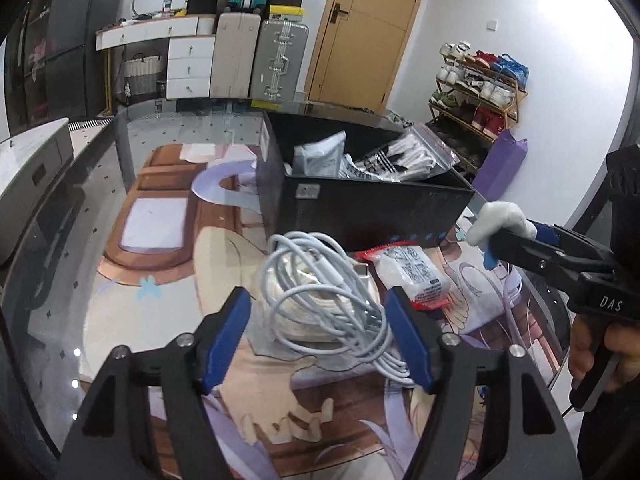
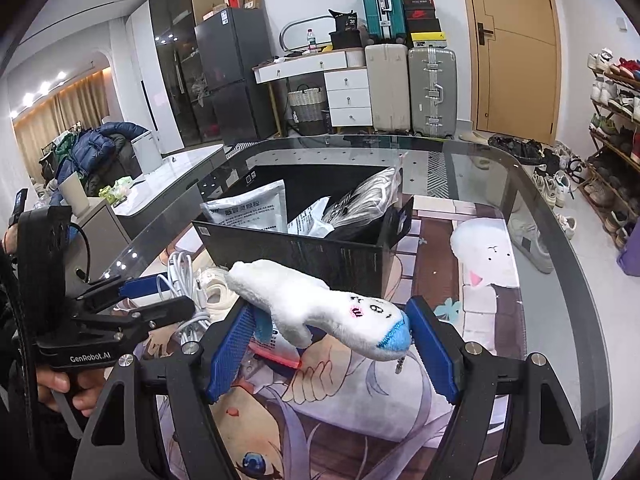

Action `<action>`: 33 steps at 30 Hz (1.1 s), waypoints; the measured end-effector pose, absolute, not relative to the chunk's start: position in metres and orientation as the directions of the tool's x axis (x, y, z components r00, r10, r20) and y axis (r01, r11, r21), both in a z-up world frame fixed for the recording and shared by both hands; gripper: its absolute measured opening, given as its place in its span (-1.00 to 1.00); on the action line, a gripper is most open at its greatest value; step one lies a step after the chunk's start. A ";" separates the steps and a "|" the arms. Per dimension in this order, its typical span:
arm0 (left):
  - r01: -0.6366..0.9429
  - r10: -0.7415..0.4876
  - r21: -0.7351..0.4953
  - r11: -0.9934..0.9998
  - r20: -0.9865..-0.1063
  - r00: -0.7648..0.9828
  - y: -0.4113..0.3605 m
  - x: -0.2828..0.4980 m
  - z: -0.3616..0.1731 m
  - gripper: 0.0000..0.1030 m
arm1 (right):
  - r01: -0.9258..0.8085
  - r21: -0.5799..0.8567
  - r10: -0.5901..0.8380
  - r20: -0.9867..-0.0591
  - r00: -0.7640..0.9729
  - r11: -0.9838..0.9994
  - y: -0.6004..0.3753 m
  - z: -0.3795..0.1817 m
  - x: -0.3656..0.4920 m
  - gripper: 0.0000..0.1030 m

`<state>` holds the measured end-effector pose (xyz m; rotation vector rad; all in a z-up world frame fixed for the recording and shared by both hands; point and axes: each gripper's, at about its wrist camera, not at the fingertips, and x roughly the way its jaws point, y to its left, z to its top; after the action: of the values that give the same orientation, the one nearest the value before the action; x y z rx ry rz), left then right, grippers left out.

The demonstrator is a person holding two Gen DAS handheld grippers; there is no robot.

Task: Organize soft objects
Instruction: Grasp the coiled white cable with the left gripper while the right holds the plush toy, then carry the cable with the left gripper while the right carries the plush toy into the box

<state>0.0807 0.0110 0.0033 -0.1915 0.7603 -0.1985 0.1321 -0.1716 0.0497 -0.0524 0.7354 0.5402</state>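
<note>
A black box [image 1: 360, 208] stands on the glass table with soft packets inside; it also shows in the right wrist view [image 2: 296, 252]. A coil of white cable [image 1: 324, 304] lies on the mat between the open fingers of my left gripper [image 1: 320, 336]. A red and white packet [image 1: 416, 276] lies beside the coil. My right gripper [image 2: 332, 344] holds a white plush toy [image 2: 320, 308] with a blue tip across its fingers, above the mat in front of the box. The toy [image 1: 500, 220] also shows at the right in the left wrist view.
A printed mat [image 2: 480, 304] covers the glass table [image 2: 560, 240]. Suitcases [image 2: 432, 92], a white drawer desk [image 2: 344, 92] and a shoe rack [image 1: 480, 92] stand behind. The table's edge curves round at the right.
</note>
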 end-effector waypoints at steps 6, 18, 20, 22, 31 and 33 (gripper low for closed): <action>0.109 -0.266 -0.267 0.958 -0.672 0.691 0.008 0.084 -0.004 0.21 | -0.489 0.136 0.449 -0.653 0.609 0.861 -0.170 0.049 0.134 0.51; 0.145 -0.300 -0.287 0.947 -0.624 0.722 0.018 0.071 0.012 -0.39 | -0.491 0.136 0.452 -0.649 0.612 0.860 -0.170 0.049 0.135 0.51; 0.146 -0.302 -0.292 0.945 -0.613 0.730 0.021 0.070 0.018 -0.40 | -0.492 0.136 0.453 -0.647 0.613 0.860 -0.169 0.051 0.137 0.51; 0.146 -0.306 -0.300 0.943 -0.608 0.733 0.025 0.071 0.021 -0.43 | -0.494 0.133 0.453 -0.646 0.615 0.859 -0.167 0.052 0.137 0.51; 0.158 -0.308 -0.289 0.944 -0.600 0.739 0.029 0.071 0.019 -0.63 | -0.498 0.136 0.458 -0.646 0.611 0.856 -0.162 0.053 0.141 0.51; 0.158 -0.312 -0.297 0.942 -0.596 0.740 0.030 0.070 0.018 -0.66 | -0.498 0.135 0.457 -0.646 0.611 0.857 -0.162 0.053 0.142 0.51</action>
<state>0.0702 0.0295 0.0182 -0.2339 0.6923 -0.2608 0.1420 -0.1616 0.0529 -0.0603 0.7286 0.5509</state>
